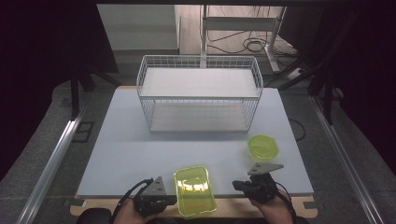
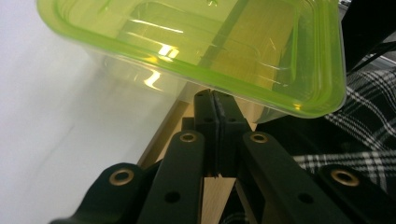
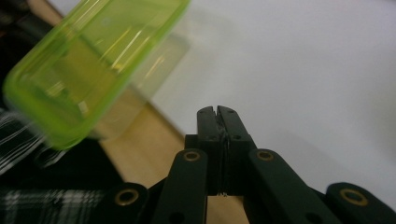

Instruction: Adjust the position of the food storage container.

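Left gripper [image 1: 170,199], near edge: jaws clenched on the rim of the rectangular green container [image 1: 194,191], which overhangs the table's [image 1: 121,140] front edge. Right gripper [image 1: 239,185], just right of it: jaws pressed together, nothing between. Beyond: round green container [image 1: 263,146] on the table; farther back, white wire rack [image 1: 200,93]

Overhead plus two close claw-mounted views
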### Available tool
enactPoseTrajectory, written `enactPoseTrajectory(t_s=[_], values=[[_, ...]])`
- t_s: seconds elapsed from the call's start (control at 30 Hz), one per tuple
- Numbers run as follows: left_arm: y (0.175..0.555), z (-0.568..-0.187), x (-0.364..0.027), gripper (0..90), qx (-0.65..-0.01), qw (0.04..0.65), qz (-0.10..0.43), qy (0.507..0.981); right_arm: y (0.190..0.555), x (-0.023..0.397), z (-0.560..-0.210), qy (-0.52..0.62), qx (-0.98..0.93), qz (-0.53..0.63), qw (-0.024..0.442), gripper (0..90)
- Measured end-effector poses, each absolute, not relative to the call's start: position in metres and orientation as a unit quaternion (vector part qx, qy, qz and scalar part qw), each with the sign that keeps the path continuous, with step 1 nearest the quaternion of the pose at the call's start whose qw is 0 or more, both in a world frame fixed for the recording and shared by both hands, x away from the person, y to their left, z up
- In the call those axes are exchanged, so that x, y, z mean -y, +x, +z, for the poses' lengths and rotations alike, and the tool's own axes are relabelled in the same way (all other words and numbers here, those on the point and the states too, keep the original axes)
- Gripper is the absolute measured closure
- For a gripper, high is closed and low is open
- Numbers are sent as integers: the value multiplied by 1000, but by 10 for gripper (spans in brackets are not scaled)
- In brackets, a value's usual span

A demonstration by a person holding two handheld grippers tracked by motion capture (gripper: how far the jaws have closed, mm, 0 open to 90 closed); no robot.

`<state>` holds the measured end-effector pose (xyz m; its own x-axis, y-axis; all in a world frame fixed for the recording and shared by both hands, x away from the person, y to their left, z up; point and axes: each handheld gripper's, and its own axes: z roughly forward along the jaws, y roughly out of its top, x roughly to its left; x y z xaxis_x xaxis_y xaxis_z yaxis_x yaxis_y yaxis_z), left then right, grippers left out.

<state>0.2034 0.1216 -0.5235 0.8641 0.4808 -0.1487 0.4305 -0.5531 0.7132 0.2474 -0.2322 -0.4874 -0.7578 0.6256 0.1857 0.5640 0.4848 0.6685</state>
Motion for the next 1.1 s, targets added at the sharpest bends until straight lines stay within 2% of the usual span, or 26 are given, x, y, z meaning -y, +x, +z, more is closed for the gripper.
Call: enactPoseTrajectory(t_s=[0.3,0.53,0.77,1.1], values=[[212,-523,-112,885,-268,399,32,876,210,225,-497,328,-877,350,0,882],[215,-523,-114,878,-270,397,31,877,191,197,-510,294,-887,351,-53,881],[233,-520,-133,876,-300,382,62,872,198,181,-513,285,-890,352,-49,880],[289,-519,-143,870,-326,368,95,865,230,186,-510,326,-875,356,-29,882]])
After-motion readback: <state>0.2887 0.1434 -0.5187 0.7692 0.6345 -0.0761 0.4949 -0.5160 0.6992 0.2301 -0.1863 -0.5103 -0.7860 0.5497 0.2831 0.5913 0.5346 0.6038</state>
